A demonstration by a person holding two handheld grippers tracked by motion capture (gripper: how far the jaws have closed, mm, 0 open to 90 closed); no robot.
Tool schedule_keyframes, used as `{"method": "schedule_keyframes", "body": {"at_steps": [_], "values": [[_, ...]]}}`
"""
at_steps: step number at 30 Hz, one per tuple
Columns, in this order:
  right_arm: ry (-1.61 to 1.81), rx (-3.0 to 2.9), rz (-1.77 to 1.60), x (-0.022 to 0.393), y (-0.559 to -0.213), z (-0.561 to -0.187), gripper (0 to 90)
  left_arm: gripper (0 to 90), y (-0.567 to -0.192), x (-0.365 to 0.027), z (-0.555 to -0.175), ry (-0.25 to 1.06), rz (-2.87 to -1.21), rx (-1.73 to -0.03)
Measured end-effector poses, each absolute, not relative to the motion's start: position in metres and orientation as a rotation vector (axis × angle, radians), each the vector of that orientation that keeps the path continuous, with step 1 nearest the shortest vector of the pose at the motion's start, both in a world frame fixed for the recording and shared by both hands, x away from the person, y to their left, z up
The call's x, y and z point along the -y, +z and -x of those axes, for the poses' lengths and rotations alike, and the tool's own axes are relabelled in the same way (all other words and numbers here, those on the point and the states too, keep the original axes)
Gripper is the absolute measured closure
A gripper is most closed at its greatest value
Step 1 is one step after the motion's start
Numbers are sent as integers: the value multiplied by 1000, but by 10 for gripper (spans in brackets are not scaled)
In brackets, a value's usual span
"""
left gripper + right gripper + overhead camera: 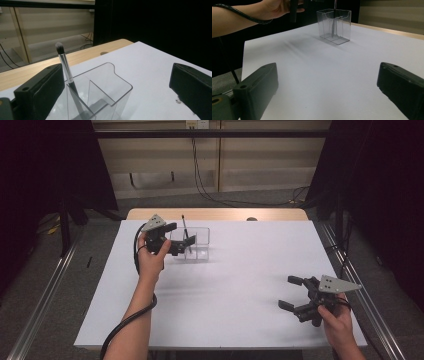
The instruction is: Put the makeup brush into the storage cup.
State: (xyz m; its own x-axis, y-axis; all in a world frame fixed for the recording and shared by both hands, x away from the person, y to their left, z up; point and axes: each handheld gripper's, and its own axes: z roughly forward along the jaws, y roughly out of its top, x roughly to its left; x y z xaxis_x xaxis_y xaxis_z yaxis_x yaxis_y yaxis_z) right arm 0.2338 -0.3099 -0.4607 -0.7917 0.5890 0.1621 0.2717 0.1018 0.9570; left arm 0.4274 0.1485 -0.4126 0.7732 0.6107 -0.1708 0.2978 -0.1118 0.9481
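Left gripper (181, 239) is held wide beside the clear plastic divided holder (100, 90), the slim black-handled makeup brush (65, 67) standing inside (released, apparently); withdrawal is judged next. Right gripper (291, 292) is held wide.

White table (240, 285), grey floor (45, 285) (cables trailing), black curtains (380, 180).

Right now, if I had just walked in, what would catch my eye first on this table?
Probably the clear plastic organizer at the far left of the white table, with a slim makeup brush standing tilted in one compartment, bristles up. The left gripper hangs open right beside it, while the right gripper waits open at the near right corner, holding nothing.
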Motion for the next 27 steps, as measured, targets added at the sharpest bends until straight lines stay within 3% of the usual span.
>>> {"method": "schedule_keyframes", "body": {"at_steps": [27], "values": [[1733, -2111, -866, 314, -460, -228, 28, 0, -420, -157, -418, 287, -1701, -712]]}}
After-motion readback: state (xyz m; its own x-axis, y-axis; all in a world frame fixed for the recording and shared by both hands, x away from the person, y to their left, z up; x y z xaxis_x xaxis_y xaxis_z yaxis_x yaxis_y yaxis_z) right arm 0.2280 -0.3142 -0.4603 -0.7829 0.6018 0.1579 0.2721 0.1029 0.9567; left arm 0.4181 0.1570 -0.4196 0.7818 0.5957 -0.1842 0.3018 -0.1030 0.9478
